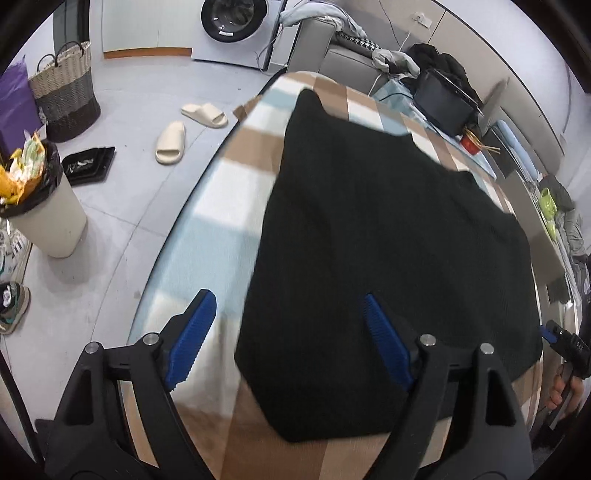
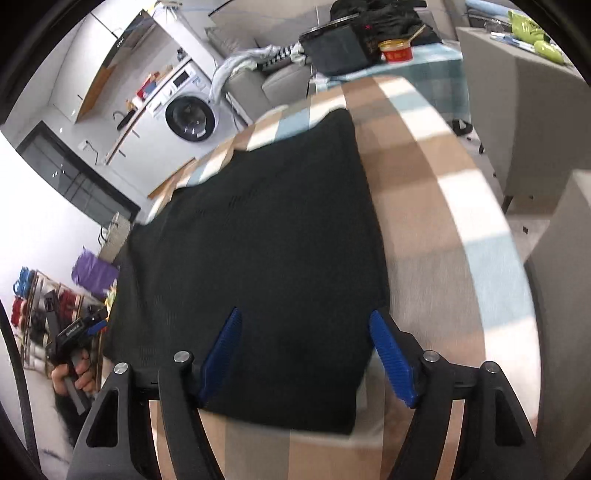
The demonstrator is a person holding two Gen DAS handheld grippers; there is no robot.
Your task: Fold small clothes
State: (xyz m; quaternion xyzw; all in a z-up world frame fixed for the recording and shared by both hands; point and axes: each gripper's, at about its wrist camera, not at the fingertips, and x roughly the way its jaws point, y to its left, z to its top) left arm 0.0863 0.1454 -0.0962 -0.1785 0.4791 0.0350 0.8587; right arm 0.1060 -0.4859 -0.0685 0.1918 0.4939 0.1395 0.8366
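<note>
A black garment (image 1: 388,240) lies flat on a checked beige, white and pale-blue cloth (image 1: 229,199) that covers the table. My left gripper (image 1: 288,306) is open above the garment's near left corner, with nothing between its blue pads. The garment also shows in the right wrist view (image 2: 266,251). My right gripper (image 2: 303,321) is open above the garment's near right corner, empty. The right gripper also shows at the right edge of the left wrist view (image 1: 546,332), and the left gripper at the left edge of the right wrist view (image 2: 98,323).
Left of the table on the floor stand a bin (image 1: 48,206), a woven basket (image 1: 66,96), two slippers (image 1: 171,142) and a black tray (image 1: 88,164). A washing machine (image 1: 236,26) is behind. A black bag (image 1: 443,103) and red bowl (image 1: 471,142) sit at the table's far end.
</note>
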